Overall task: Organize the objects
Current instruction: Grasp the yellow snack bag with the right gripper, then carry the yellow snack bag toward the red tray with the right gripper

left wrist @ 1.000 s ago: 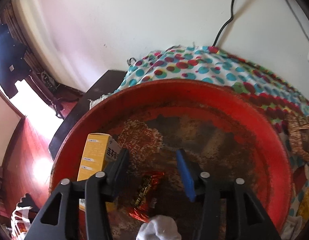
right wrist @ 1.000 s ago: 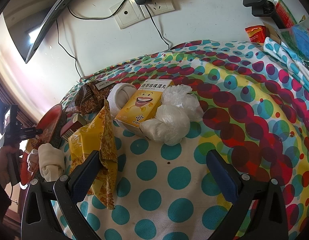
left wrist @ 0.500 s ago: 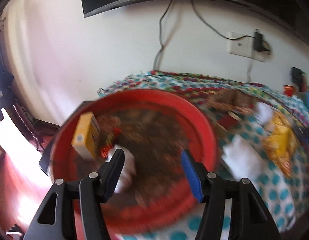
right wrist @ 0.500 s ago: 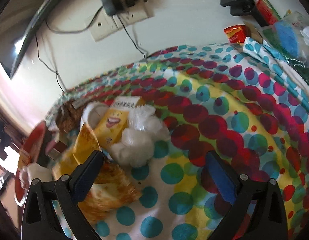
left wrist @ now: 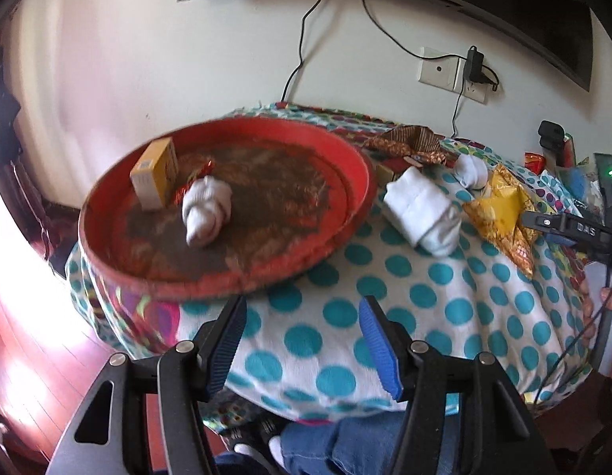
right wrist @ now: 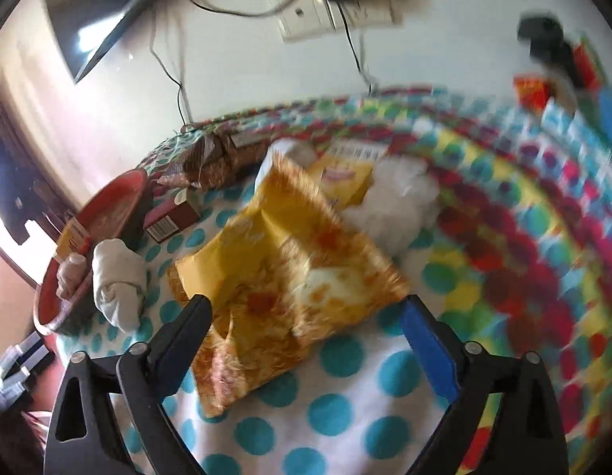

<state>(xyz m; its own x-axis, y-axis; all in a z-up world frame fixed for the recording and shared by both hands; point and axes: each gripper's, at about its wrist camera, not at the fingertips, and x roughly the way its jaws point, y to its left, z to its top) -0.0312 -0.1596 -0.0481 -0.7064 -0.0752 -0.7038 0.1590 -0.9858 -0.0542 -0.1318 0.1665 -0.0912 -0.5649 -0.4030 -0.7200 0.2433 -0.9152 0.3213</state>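
A round red tray (left wrist: pixel 347 221) sits at the left end of the dotted tablecloth. It holds a yellow box (left wrist: pixel 153 172), a rolled white sock (left wrist: pixel 207 209) and a red wrapper (left wrist: pixel 195 176). My left gripper (left wrist: pixel 302 340) is open and empty, held back off the table's front edge below the tray. My right gripper (right wrist: pixel 306 328) is open, its fingers either side of the near end of a yellow snack bag (right wrist: pixel 282 253). A second rolled white sock (right wrist: pixel 116 277) lies beside the tray (right wrist: pixel 124 186).
Behind the snack bag lie a yellow cartoon box (right wrist: pixel 345 174), a white plastic bag (right wrist: pixel 397 206), a brown wrapper (right wrist: pixel 211 158) and a dark red box (right wrist: pixel 167 221). Wall sockets with cables (right wrist: pixel 333 12) are behind. A cluttered pile (left wrist: pixel 563 158) sits far right.
My left gripper pulled back out of the tray to the table's front, leaving the white sock in it. My right gripper moved forward and left onto the yellow snack bag.
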